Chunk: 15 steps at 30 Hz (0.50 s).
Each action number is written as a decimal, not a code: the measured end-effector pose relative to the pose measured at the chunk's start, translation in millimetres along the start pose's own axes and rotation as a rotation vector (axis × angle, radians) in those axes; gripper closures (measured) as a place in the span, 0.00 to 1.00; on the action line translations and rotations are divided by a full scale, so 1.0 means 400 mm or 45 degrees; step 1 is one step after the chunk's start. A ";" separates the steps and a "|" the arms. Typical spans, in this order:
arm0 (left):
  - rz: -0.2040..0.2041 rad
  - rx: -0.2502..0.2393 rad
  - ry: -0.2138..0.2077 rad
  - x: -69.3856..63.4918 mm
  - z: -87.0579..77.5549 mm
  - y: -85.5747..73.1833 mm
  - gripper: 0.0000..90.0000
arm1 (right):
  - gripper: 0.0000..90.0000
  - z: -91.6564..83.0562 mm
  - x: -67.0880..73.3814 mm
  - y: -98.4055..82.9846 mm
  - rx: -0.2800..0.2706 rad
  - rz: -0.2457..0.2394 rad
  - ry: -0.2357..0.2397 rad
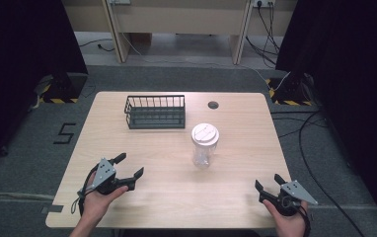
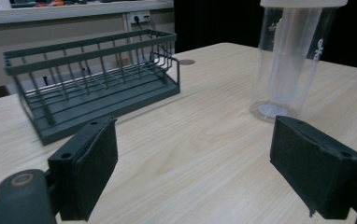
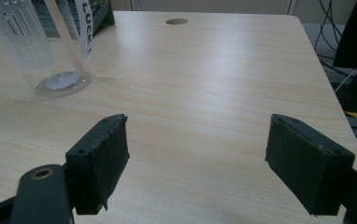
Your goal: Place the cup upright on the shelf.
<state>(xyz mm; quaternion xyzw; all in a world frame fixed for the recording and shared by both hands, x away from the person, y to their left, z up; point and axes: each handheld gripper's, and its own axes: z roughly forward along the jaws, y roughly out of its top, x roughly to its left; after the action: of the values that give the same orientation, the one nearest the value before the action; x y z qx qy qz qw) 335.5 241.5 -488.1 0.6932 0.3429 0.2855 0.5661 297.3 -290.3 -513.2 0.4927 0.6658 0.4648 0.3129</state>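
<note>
A clear plastic cup [image 1: 204, 147] stands upright near the middle of the light wooden surface [image 1: 236, 123], a little right of centre. It is tall and tapers slightly toward its base, with see-through walls and a white lid [image 1: 205, 133] pressed over its mouth. In the left gripper view the cup [image 2: 292, 60] shows faint printed marks on its wall and a ring of pale residue at the bottom. In the right gripper view the cup [image 3: 46, 44] shows white printed lettering and bars on its side, and a pale straw [image 3: 67, 39] leans at a slant inside it.

Behind and to the left of the cup, apart from it, sits a dark wire basket [image 1: 155, 111], rectangular with barred sides. A small round hole [image 1: 213, 104] lies in the surface to the right of the basket.

The left tool [image 1: 130, 165] rests at the near left of the surface, held in the person's left hand [image 1: 100, 197], its jaws spread wide with nothing between them. The right tool [image 1: 269, 182] sits at the near right edge in the right hand [image 1: 287, 219], its jaws likewise parted and empty. Both tools are well apart from the cup, which stands between them and farther back.
</note>
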 end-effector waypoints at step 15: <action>0.036 0.005 -0.099 -0.024 0.079 0.046 0.16 | 0.24 0.001 -0.002 0.000 0.003 0.004 0.003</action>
<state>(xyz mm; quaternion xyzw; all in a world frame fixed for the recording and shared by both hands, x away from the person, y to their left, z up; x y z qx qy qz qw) 357.3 213.0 -476.5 0.7097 0.3113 0.2657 0.5735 298.0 -291.1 -513.3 0.4936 0.6658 0.4653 0.3108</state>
